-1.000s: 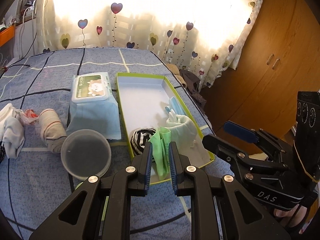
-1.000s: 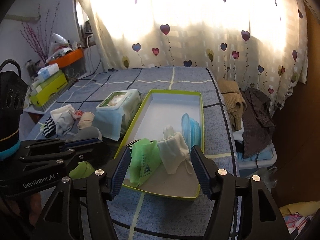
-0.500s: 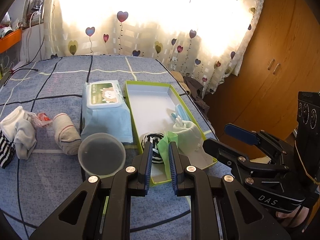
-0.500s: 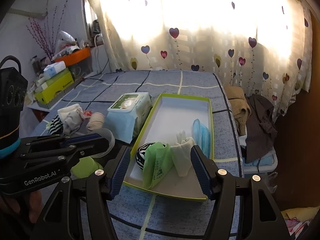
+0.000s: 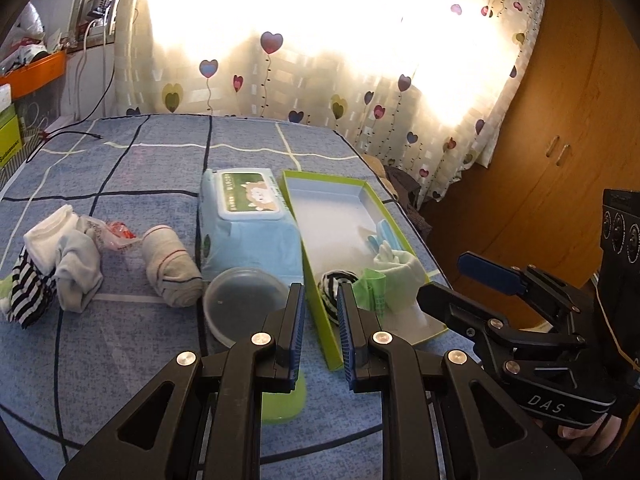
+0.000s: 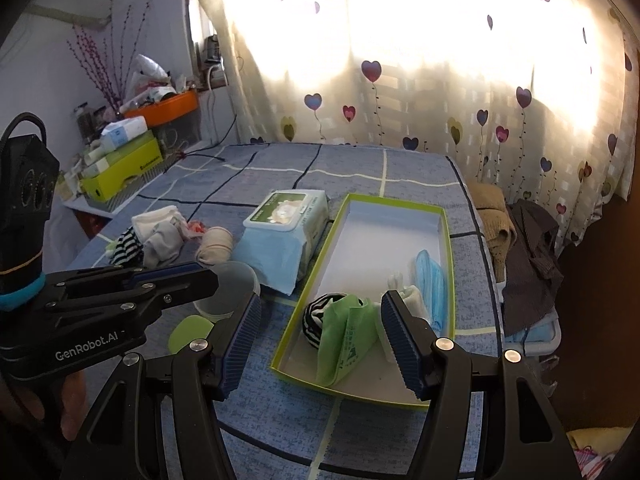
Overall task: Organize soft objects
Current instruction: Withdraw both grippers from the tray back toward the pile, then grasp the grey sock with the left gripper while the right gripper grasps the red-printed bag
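A green-rimmed box [image 5: 295,204] [image 6: 316,276] lies on the blue checked bed. Its near end holds a rolled striped sock [image 5: 334,280] [image 6: 314,314], a green cloth [image 5: 372,288] [image 6: 346,340], a white sock [image 5: 400,266] [image 6: 412,300] and a blue face mask [image 5: 384,236] [image 6: 432,284]. Left of the box are a wipes pack [image 5: 248,228], a rolled beige sock [image 5: 170,270] [image 6: 214,246] and a loose sock pile [image 5: 60,256] [image 6: 152,240]. My left gripper [image 5: 320,294] hovers before the box's near left corner, narrowly open and empty. My right gripper [image 6: 322,300] is wide open over the near end, holding nothing.
A clear round tub [image 5: 244,300] and a green lid [image 5: 284,400] sit just under the left gripper. Folded clothes [image 6: 520,248] are piled beyond the bed's right edge, near a wooden wardrobe [image 5: 560,160]. A cluttered shelf with an orange tray [image 6: 164,108] stands at the left.
Both grippers have drawn back from the box, so it looks smaller and farther. The sock pile at the left has come fully into the left wrist view. Jaw gaps are unchanged.
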The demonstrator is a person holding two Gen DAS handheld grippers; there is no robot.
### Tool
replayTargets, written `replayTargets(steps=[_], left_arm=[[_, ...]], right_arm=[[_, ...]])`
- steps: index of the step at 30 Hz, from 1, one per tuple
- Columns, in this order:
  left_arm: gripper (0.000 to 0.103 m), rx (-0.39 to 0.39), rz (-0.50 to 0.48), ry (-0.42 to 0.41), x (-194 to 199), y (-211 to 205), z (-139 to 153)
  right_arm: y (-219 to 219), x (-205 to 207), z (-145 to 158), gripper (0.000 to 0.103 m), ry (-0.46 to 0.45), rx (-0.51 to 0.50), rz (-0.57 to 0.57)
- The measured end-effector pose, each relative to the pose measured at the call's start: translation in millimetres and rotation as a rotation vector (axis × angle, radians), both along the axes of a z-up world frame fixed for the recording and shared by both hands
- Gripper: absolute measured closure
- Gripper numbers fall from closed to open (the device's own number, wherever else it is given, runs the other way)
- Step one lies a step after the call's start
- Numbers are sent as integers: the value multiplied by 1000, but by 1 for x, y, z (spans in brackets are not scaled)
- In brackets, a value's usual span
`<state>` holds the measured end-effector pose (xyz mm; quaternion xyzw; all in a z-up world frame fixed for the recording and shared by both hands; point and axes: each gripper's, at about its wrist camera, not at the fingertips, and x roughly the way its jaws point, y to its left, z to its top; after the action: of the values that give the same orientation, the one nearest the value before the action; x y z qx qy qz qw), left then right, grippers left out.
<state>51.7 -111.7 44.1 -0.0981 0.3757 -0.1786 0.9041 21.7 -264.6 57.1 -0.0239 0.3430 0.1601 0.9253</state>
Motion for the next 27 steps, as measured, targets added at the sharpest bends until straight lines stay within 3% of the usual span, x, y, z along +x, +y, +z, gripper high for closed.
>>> replayTargets(steps=[25, 27], left_arm=[[86, -41, 322, 37, 7, 142, -25], [78, -50, 336, 41, 9, 149, -29]], right_arm=[[115, 38, 3, 40, -6, -73, 250], [122, 42, 2, 40, -1, -85, 263]])
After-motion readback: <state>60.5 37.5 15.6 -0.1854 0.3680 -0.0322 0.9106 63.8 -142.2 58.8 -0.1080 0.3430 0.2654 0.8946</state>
